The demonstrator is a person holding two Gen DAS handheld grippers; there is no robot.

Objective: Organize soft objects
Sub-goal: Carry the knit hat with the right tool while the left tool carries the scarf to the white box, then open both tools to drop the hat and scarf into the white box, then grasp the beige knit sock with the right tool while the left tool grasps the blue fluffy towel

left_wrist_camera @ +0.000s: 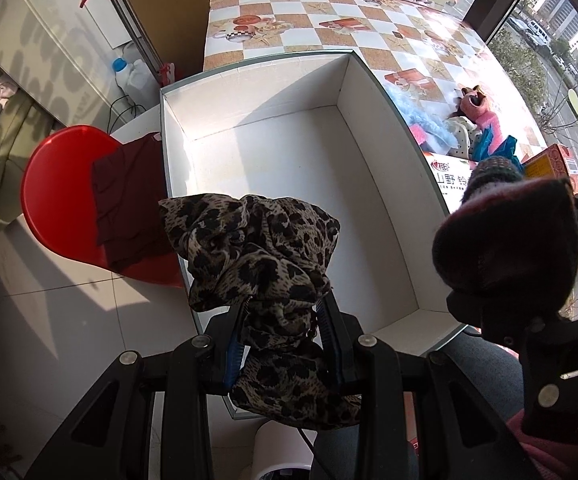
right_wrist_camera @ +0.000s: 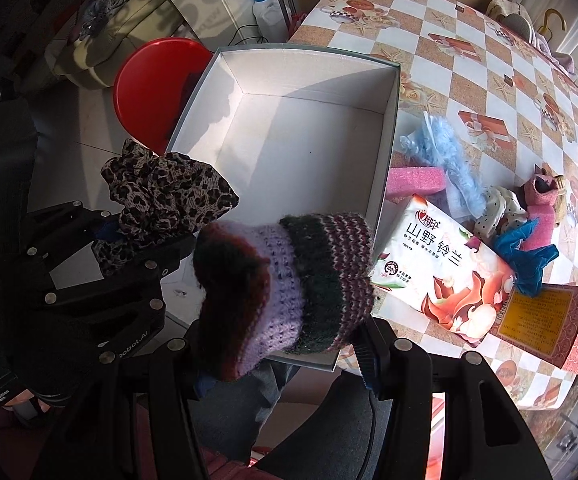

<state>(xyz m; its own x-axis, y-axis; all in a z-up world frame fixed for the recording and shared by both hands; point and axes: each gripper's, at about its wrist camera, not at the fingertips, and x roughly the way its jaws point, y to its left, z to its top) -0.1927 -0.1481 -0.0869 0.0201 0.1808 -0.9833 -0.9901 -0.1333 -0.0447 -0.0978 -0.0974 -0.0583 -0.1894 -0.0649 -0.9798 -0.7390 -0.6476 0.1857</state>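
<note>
My left gripper (left_wrist_camera: 285, 304) is shut on a leopard-print cloth (left_wrist_camera: 257, 248), which bunches above the near left corner of the empty white box (left_wrist_camera: 289, 160). In the right wrist view the same leopard cloth (right_wrist_camera: 161, 196) hangs at the box's (right_wrist_camera: 301, 148) near left edge. My right gripper (right_wrist_camera: 285, 344) is shut on a striped knitted piece (right_wrist_camera: 285, 276) in purple, dark green and maroon, held over the box's near rim. That knitted piece (left_wrist_camera: 509, 232) shows dark at the right of the left wrist view.
On the checked table (right_wrist_camera: 469, 80) right of the box lie a tissue pack (right_wrist_camera: 441, 276), a pink foam block (right_wrist_camera: 417, 180), a fluffy blue item (right_wrist_camera: 453, 160), a blue cloth (right_wrist_camera: 525, 260), a spotted doll (right_wrist_camera: 505, 208) and a red carton (right_wrist_camera: 549, 320). A red chair (left_wrist_camera: 61, 200) stands left.
</note>
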